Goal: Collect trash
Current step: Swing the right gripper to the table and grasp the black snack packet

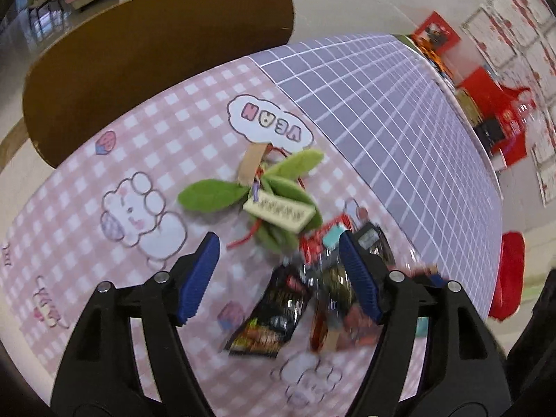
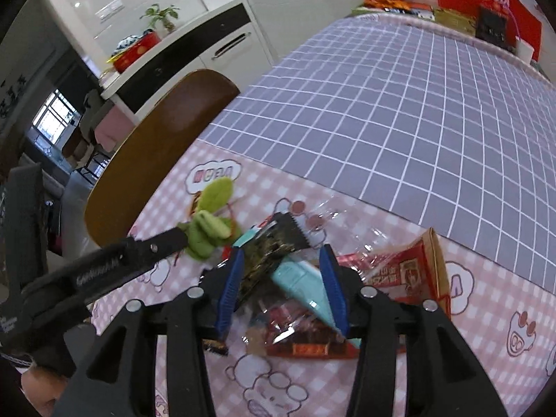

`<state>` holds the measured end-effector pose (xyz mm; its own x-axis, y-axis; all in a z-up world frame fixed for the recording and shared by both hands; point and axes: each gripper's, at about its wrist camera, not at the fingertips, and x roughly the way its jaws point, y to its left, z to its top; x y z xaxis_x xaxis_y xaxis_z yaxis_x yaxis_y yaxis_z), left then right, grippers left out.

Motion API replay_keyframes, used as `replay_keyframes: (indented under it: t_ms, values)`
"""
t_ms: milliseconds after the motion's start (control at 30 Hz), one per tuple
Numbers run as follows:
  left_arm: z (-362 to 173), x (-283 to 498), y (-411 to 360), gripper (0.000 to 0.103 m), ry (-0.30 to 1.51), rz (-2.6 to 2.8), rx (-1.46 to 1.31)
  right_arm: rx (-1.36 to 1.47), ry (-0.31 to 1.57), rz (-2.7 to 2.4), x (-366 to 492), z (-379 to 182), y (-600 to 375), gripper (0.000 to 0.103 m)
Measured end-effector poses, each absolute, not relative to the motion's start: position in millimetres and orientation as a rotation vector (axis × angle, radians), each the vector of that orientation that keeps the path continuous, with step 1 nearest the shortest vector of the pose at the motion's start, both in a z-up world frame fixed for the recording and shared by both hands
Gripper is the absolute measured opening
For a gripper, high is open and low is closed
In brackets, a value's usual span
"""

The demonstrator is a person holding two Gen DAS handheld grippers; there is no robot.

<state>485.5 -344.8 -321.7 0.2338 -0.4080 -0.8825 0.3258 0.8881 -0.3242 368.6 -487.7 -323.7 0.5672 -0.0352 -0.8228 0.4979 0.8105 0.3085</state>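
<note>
A pile of snack wrappers lies on the pink checked cloth. A black wrapper sits below my left gripper, which is open, its blue pads touching nothing. In the right wrist view another black wrapper and a teal packet lie between the pads of my right gripper. Its jaws stand apart and I see no squeeze on them. A red wrapper lies under them, and a red and tan packet beside them. The left gripper's finger reaches in by a green leaf ornament.
The green leaf ornament carries a cream tag and red string. A purple grid cloth covers the far half of the table. A brown chair back stands at the table's edge. Red boxes crowd the far end.
</note>
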Motion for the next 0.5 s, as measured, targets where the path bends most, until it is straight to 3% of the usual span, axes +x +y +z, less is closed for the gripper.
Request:
replay_keyframes:
  t_ms: [133, 200, 233, 267, 400, 500]
  values:
    - [-330.1, 497.9, -351.7, 0.065, 1.228, -0.475, -0.090, 0.588, 0.944, -0.316, 378.3, -334.3, -492.7, 0.047]
    - [-334.8, 501.9, -355.0, 0.032, 1.240, -0.481, -0.066, 0.588, 0.958, -0.315, 382.7, -336.7, -489.8, 0.051]
    - [-339.3, 503.9, -356.2, 0.031, 1.258, -0.479, -0.058, 0.587, 0.971, -0.312, 387.6, -340.6, -488.4, 0.053]
    - [-341.6, 504.7, -355.5, 0.020, 1.265, -0.485, -0.067, 0.590, 0.976, -0.310, 389.8, -342.1, -487.4, 0.054]
    - [-332.7, 502.4, -345.7, 0.006, 1.218, -0.483, -0.080, 0.607, 1.017, -0.340, 403.3, -356.4, -486.1, 0.060]
    - [-324.1, 500.9, -333.4, 0.003, 1.202, -0.478, -0.116, 0.594, 1.024, -0.339, 410.8, -362.0, -483.1, 0.061]
